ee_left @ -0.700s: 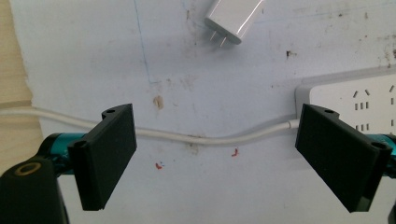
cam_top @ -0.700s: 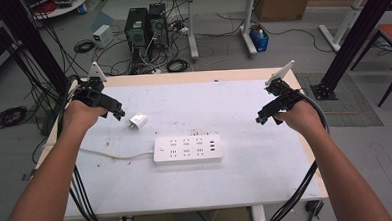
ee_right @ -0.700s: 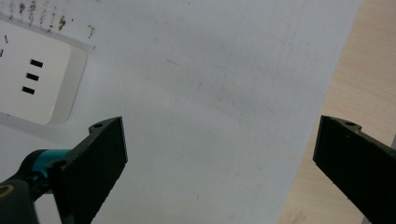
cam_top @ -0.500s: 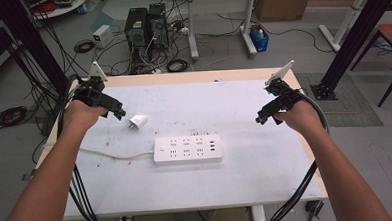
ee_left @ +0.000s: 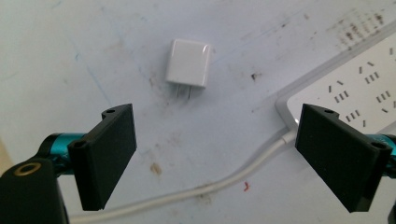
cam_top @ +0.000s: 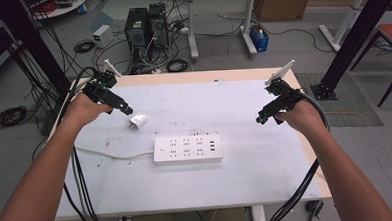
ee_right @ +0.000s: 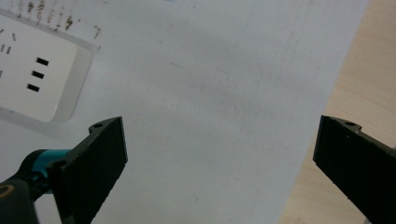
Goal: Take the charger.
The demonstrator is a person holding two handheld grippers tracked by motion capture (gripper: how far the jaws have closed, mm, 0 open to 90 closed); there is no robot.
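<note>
A small white plug adapter (cam_top: 137,121) lies on the white table, prongs showing in the left gripper view (ee_left: 188,63). My left gripper (cam_top: 126,109) hovers just left of it, jaws wide open and empty (ee_left: 215,158). A white power strip (cam_top: 187,149) lies mid-table, its cord (cam_top: 111,154) running off to the left; its corner shows in the left gripper view (ee_left: 355,88) and the right gripper view (ee_right: 37,79). My right gripper (cam_top: 260,119) is held above the table's right side, open with nothing between its jaws (ee_right: 219,172).
The white table top (cam_top: 247,178) has a wooden edge (ee_right: 364,79) along its right and far sides. Black cables hang from both grippers over the near corners. Behind the table stand computer towers (cam_top: 145,27), floor cables and another desk.
</note>
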